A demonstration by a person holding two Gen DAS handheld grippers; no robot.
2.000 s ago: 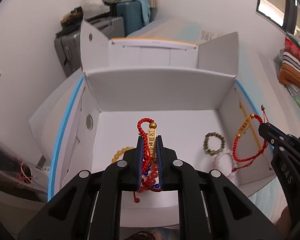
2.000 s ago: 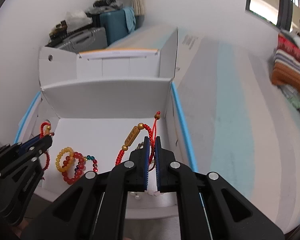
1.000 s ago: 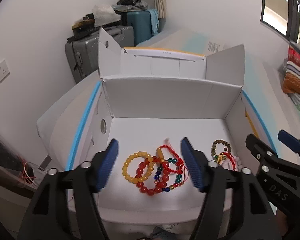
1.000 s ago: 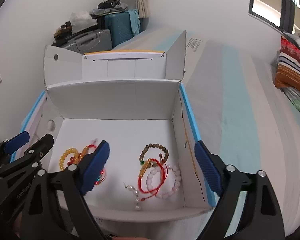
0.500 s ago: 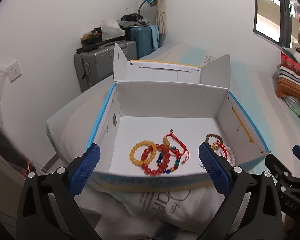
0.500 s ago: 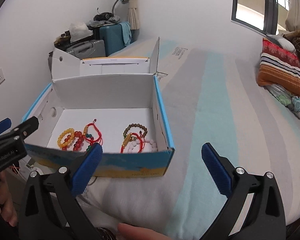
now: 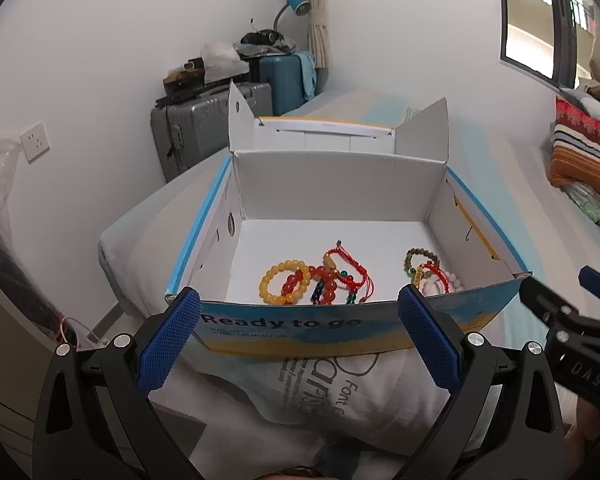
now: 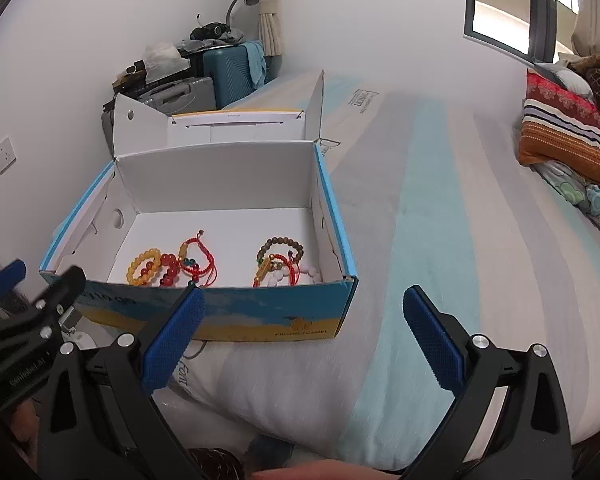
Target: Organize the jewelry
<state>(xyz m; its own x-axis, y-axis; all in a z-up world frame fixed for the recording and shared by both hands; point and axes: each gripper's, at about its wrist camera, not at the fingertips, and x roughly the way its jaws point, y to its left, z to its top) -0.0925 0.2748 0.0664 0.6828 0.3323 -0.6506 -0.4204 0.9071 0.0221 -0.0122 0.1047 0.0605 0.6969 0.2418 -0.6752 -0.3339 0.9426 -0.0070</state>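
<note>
An open white cardboard box (image 7: 332, 196) (image 8: 220, 176) with a blue and yellow front sits on the bed. Inside at the left lie a yellow bead bracelet (image 7: 284, 282) (image 8: 143, 266), a red bead bracelet (image 7: 326, 280) (image 8: 170, 270) and a red cord bracelet (image 7: 348, 266) (image 8: 198, 258). At the right lie a brown bead bracelet (image 7: 422, 260) (image 8: 280, 250), another red cord bracelet (image 7: 434, 276) (image 8: 274, 268) and a pale pink bead bracelet (image 8: 308, 274). My left gripper (image 7: 298, 334) is open and empty, in front of the box. My right gripper (image 8: 302, 332) is open and empty, at the box's front right corner.
The box rests on a white pillow (image 7: 340, 384) on a striped bed (image 8: 440, 220). Grey and teal suitcases (image 7: 204, 120) stand by the far wall. A folded striped blanket (image 8: 568, 128) lies at the right. The room wall is on the left.
Both grippers let go of the red cord bracelets, which now lie in the box. Both opened wide and drew back out of the box to in front of it.
</note>
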